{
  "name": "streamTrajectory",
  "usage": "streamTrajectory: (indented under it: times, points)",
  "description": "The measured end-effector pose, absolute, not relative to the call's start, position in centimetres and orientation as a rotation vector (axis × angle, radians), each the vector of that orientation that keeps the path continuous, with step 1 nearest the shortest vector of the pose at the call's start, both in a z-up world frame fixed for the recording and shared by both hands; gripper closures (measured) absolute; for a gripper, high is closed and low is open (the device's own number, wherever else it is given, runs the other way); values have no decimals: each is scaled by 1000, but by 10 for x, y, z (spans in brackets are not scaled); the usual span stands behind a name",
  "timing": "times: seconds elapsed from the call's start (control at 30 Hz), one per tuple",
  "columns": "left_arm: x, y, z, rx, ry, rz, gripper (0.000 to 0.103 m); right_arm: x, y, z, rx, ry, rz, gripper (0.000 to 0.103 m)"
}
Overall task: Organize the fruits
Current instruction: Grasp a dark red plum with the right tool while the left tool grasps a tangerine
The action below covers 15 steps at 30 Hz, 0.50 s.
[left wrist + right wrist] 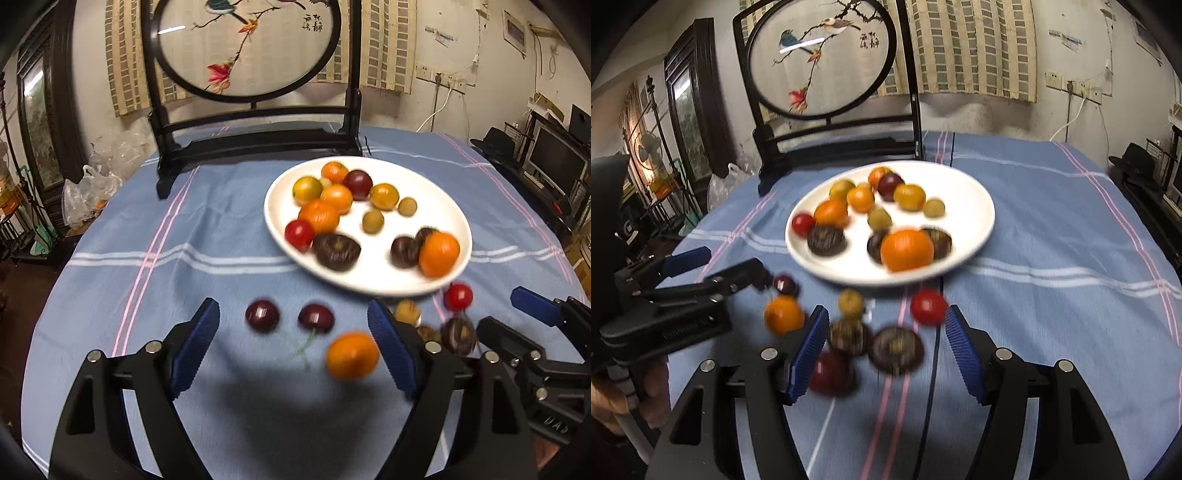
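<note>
A white plate (373,284) holds several small fruits: oranges, red tomatoes, yellow-green ones and dark purple ones; it also shows in the right wrist view (979,206). Loose fruits lie on the blue cloth before it. My left gripper (293,321) is open and empty above two dark cherries (262,315) and an orange (352,355). My right gripper (884,326) is open and empty, with two dark brown fruits (895,349), a red fruit (831,373) and a red tomato (928,307) between or near its fingers. A yellow-green fruit (850,303) lies just beyond.
A dark wooden stand with a round embroidered screen (243,48) stands at the table's far edge. The blue striped tablecloth (147,258) covers the table. The right gripper shows at the right of the left wrist view (517,321). Plastic bags and furniture crowd the room's left side.
</note>
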<state>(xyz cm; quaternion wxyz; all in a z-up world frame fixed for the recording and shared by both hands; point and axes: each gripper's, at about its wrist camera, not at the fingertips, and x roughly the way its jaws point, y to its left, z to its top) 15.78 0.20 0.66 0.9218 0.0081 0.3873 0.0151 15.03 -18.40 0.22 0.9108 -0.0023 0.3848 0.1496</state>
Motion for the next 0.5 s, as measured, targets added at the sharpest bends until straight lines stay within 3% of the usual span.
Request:
streamTrajectory:
  times: [0.5]
  points:
    - [135, 37, -28, -105, 898, 13, 18, 129, -142, -33, -127, 931, 357, 37]
